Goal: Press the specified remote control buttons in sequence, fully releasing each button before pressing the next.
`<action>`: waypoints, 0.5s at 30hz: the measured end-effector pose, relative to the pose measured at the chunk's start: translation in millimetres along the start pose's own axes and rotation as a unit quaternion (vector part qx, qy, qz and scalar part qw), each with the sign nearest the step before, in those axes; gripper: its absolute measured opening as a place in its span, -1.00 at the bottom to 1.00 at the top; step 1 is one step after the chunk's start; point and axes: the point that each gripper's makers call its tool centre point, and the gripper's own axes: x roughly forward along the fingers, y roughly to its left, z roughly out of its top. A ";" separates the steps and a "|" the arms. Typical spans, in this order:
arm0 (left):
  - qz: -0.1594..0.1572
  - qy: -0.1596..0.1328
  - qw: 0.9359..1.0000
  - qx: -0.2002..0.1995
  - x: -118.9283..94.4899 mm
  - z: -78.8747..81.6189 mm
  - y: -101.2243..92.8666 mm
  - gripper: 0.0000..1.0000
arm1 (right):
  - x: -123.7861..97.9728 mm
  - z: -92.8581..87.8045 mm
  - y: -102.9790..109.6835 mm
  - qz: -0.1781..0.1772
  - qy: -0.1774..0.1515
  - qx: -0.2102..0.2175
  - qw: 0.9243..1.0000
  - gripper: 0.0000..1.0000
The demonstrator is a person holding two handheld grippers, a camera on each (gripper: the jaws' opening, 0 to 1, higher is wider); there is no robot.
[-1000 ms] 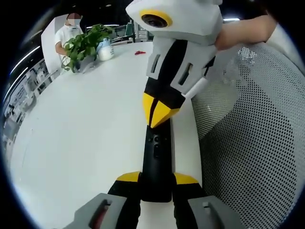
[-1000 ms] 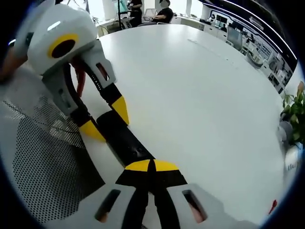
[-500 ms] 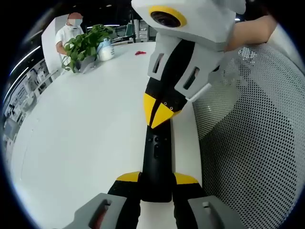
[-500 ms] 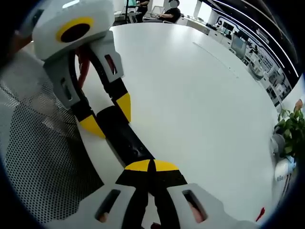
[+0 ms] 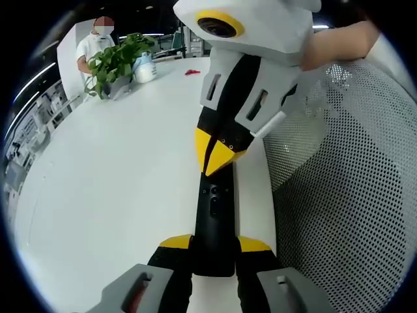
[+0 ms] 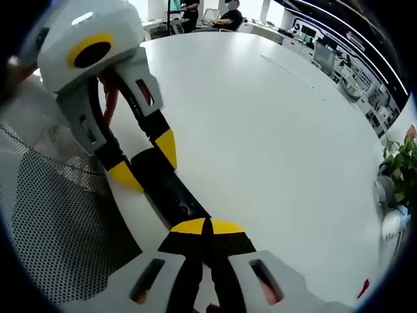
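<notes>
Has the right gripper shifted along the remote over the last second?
No. In the left gripper view the right gripper has its closed yellow tips at the same spot above the remote buttons; only its body wobbled slightly.

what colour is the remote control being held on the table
Black. The remote control shows best in the left gripper view, clamped in the left hand-held gripper.

A potted plant (image 5: 116,62) and a white bottle (image 5: 144,68) stand at the white table's (image 5: 111,169) far edge. A perforated mesh chair back (image 5: 352,189) adjoins the table.
</notes>
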 end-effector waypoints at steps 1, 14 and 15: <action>0.000 -0.001 1.000 0.000 0.3 -0.1 0.1 -0.51 | 0.0 0.1 -0.1 0.000 0.001 0.000 1.000 -1.00; 0.003 -0.001 1.000 -0.001 0.2 -0.1 -0.3 -0.51 | -1.3 -0.2 -0.7 -0.006 0.003 0.021 1.000 -1.00; 0.003 -0.002 1.000 -0.002 0.2 -0.1 -0.3 -0.51 | -1.6 -0.3 -0.8 -0.004 0.003 0.025 1.000 -1.00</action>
